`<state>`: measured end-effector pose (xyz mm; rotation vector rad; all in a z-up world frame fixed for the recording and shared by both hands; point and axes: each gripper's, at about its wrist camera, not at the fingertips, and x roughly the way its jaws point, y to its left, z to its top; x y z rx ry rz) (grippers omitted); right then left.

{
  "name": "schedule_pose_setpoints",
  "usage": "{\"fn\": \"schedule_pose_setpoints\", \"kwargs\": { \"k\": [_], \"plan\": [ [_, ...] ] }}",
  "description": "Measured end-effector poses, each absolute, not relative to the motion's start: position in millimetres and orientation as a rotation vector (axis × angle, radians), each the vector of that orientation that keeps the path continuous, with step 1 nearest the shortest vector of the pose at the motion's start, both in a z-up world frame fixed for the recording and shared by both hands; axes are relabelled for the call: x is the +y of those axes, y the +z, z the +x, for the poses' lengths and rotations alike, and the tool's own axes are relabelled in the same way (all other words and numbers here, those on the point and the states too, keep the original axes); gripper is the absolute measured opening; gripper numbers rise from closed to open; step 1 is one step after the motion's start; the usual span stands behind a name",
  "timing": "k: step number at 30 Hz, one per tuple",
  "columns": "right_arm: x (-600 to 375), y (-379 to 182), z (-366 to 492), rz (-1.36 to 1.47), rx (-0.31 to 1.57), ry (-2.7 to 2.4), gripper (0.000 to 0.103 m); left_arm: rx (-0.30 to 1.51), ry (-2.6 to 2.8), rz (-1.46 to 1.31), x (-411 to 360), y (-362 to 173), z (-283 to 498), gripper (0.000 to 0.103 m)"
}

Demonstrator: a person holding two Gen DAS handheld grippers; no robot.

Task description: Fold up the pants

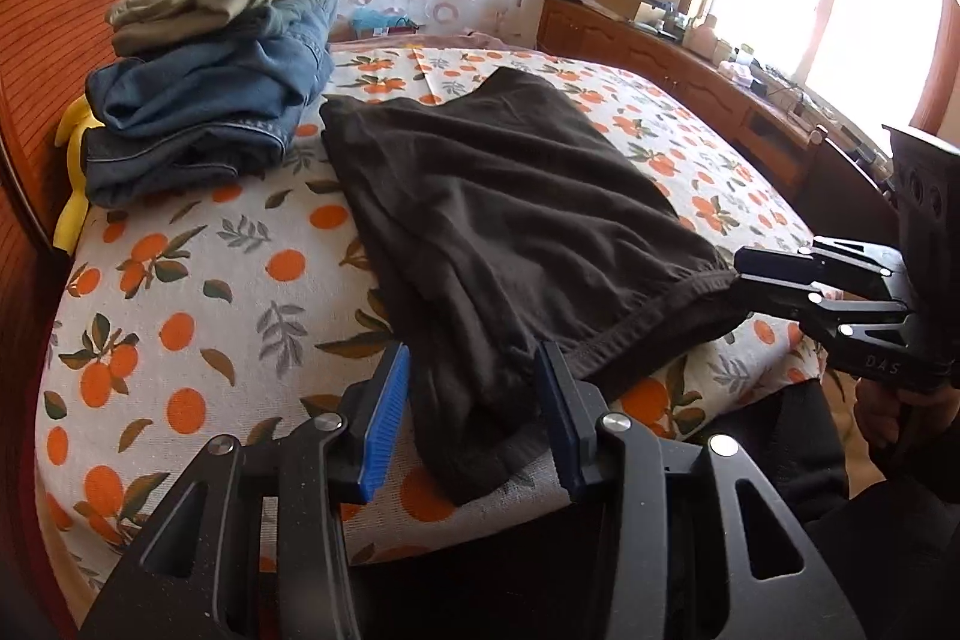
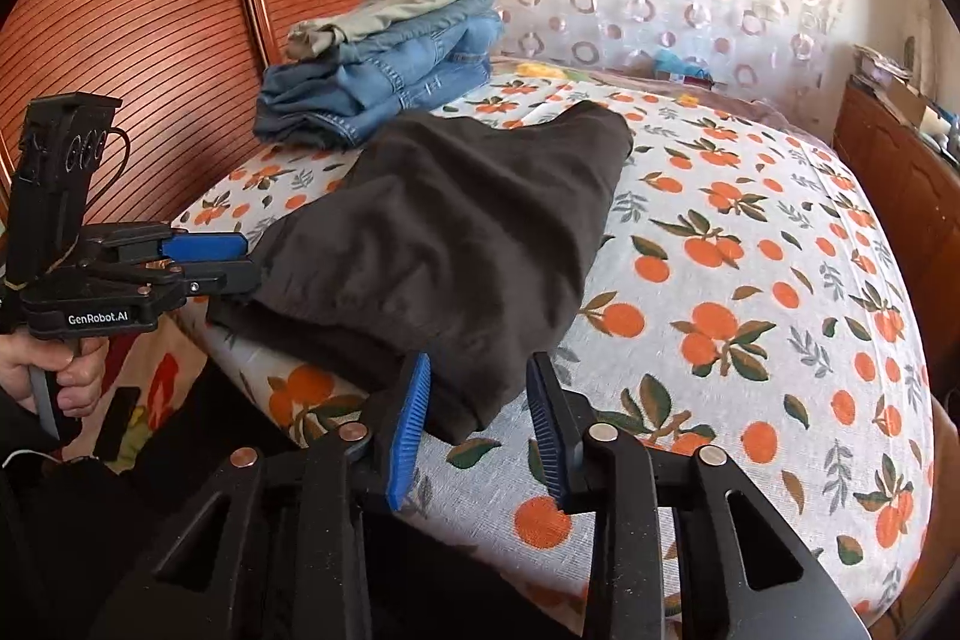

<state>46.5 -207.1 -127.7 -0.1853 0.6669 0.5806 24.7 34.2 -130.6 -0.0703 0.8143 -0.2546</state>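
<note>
Left wrist view: dark pants (image 1: 510,232) lie on bed (image 1: 198,292).

Dark brown pants (image 1: 510,220) (image 2: 444,232) are lying folded flat on the orange-print bed sheet (image 1: 198,304) (image 2: 750,280), waistband end draping over the sheet's near edge, far end reaching toward the sheet's middle, fabric lightly wrinkling.

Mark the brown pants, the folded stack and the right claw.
brown pants (image 1: 510,220): left wrist view, middle of the flat fabric.
folded stack (image 1: 216,88): left wrist view, on the blue jeans mid-pile.
right claw (image 2: 477,415): right wrist view, between its open blue fingertips, around the pants' near corner.
</note>
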Motion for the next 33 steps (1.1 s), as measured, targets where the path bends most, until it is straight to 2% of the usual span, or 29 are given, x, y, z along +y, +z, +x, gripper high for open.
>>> {"fn": "schedule_pose_setpoints", "kwargs": {
  "k": [4, 5, 7, 12, 15, 27, 28, 30, 33],
  "plan": [
    [-201.3, -132.2, 51.0, -0.199, 0.687, 0.576, 0.013, 0.824, -0.26, -0.075, 32.3, -136.6, 26.9, 0.045],
    [-201.5, -132.9, 50.6, -0.194, 0.687, 0.579, 0.011, 0.829, -0.26, -0.075, 32.2, -138.8, 27.8, 0.044],
    [-201.6, -132.7, 48.8, -0.185, 0.686, 0.588, 0.008, 0.832, -0.266, -0.084, 33.0, -140.8, 27.9, 0.039],
    [-211.7, -119.6, 33.4, -0.144, 0.651, 0.615, 0.008, 0.811, -0.269, -0.101, 36.8, -137.7, 24.6, 0.009],
    [-218.2, -118.9, 26.8, -0.142, 0.651, 0.628, 0.008, 0.784, -0.288, -0.133, 42.4, -131.9, 18.6, 0.008],
    [-222.3, -134.5, 35.3, -0.131, 0.714, 0.64, 0.008, 0.798, -0.208, -0.12, 60.8, -126.1, 3.6, 0.008],
    [-221.9, -134.6, 35.4, -0.132, 0.716, 0.638, 0.008, 0.798, -0.216, -0.121, 59.5, -124.3, 3.5, 0.01],
    [-220.9, -135.4, 36.4, -0.13, 0.718, 0.633, 0.008, 0.802, -0.238, -0.124, 55.4, -122.4, 4.0, 0.027],
    [-219.9, -134.1, 34.1, -0.127, 0.712, 0.627, 0.008, 0.794, -0.292, -0.136, 45.1, -119.5, 3.8, 0.039]
  ]
}}
